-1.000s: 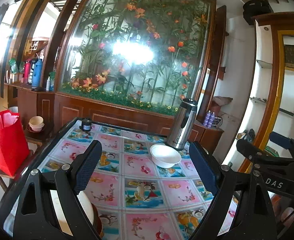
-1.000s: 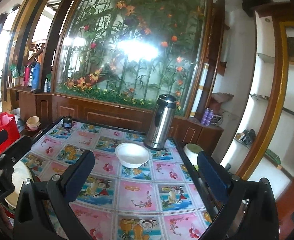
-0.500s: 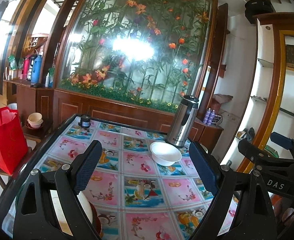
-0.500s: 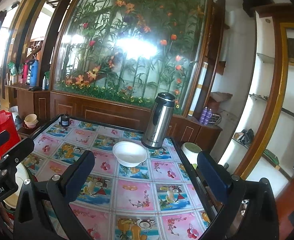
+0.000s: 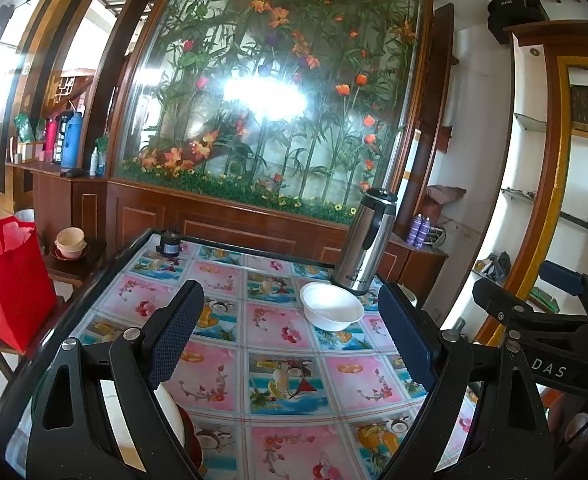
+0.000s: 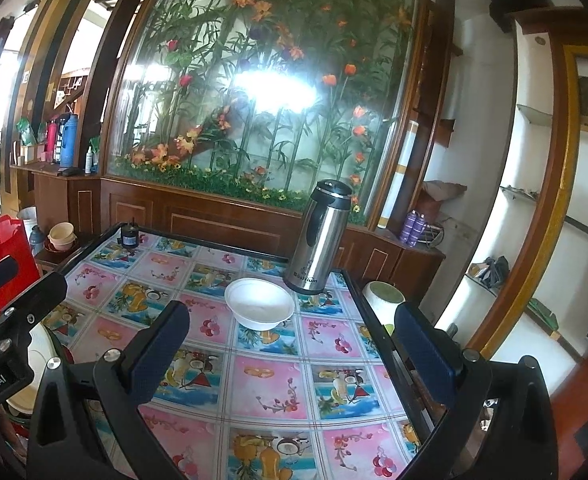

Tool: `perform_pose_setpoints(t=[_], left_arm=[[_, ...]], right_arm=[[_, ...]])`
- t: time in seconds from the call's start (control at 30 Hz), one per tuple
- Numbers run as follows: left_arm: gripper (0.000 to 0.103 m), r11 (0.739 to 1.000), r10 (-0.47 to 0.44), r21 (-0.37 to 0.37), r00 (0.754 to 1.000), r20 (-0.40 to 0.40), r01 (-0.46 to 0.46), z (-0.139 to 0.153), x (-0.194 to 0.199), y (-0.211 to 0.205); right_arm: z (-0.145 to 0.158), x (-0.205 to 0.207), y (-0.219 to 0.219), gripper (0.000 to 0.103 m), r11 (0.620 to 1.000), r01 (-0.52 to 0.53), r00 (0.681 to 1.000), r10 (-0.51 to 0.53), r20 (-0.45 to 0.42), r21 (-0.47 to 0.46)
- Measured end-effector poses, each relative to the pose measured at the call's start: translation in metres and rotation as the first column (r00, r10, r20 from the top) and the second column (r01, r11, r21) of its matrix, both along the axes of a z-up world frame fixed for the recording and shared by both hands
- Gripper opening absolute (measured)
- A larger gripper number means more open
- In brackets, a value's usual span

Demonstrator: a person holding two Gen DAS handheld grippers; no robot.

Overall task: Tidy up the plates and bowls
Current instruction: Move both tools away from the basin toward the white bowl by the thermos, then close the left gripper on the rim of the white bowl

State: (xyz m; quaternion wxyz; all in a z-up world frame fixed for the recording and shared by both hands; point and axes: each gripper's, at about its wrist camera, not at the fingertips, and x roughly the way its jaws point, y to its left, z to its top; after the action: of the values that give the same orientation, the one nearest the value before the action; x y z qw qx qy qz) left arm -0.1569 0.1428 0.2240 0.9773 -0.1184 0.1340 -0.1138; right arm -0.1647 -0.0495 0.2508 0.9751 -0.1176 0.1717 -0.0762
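A white bowl [image 5: 331,310] sits on the patterned table [image 5: 286,392] toward its far right, in front of a steel flask; it also shows in the right wrist view [image 6: 260,307]. A white plate on a red one [image 5: 174,420] lies at the near left, partly hidden behind my left finger; its edge shows in the right wrist view [image 6: 40,344]. My left gripper [image 5: 290,336] is open and empty above the table's near part. My right gripper [image 6: 290,350] is open and empty, short of the bowl. A white bowl with a green inside [image 6: 382,300] sits just off the table's right edge.
A steel flask [image 6: 320,238] stands right behind the bowl. A small dark jar [image 5: 169,244] is at the far left corner. A red bag [image 5: 12,280] and stacked cream bowls [image 5: 70,242] sit on a low stand to the left. Wooden cabinet behind.
Both grippers have drifted slightly, so the bowl and flask shift a little in each view. Both stay open and empty. Nothing on the table has moved.
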Motion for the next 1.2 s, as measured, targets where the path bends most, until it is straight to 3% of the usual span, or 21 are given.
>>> perform_pose_setpoints(t=[1.2], left_arm=[[0.089, 0.996, 0.03, 0.091, 0.999, -0.027, -0.028, -0.014, 0.022, -0.024]], right_arm=[[-0.025, 0.027, -0.022, 0.103, 0.999, -0.021, 0.996, 0.024, -0.083, 0.039]])
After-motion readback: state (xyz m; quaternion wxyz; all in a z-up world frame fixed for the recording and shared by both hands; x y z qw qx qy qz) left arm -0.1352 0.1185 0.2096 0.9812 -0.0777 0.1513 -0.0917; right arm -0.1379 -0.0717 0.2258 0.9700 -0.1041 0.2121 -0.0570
